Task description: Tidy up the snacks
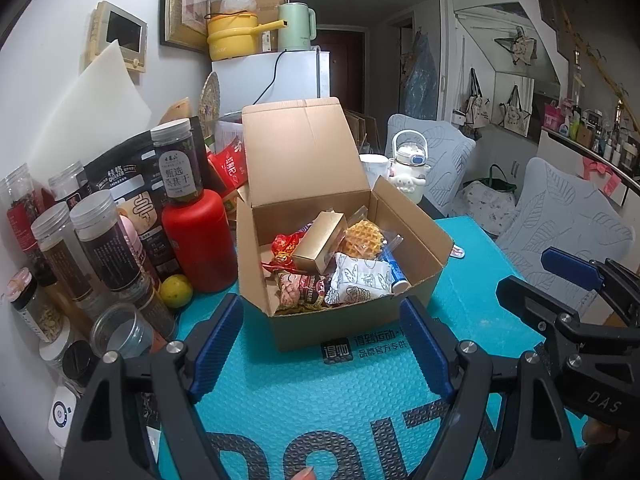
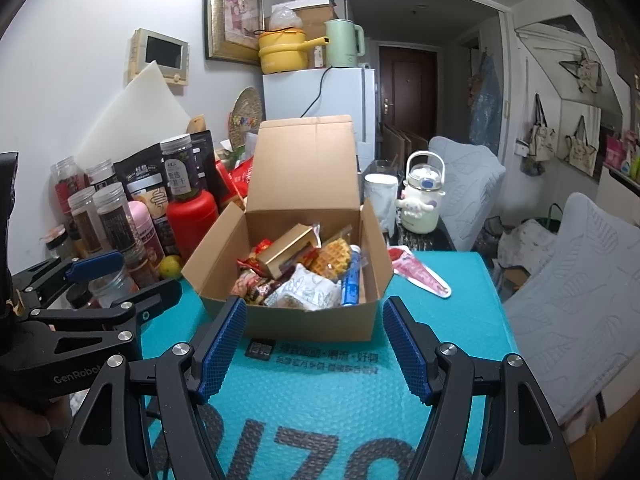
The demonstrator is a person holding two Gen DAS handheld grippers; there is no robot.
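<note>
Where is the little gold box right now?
The gold box lies tilted on top of the snacks inside the open cardboard box, toward its back left in both views, just left of the waffle.

— What covers the table?
— A teal bubble mailer [image 2: 320, 392].
— And on it?
— A cardboard box [image 2: 312, 320] at its far middle, and a red-and-white packet [image 2: 420, 274] just right of the box.

Box [image 2: 308, 320]: matt brown corrugated cardboard. Mat [image 2: 320, 392]: teal bubble-textured plastic, slight sheen. Carton [image 2: 286, 254]: glossy gold card. Jars [image 1: 100, 236], left of frame: clear plastic. Finger pads [image 2: 220, 346]: blue ribbed rubber.
</note>
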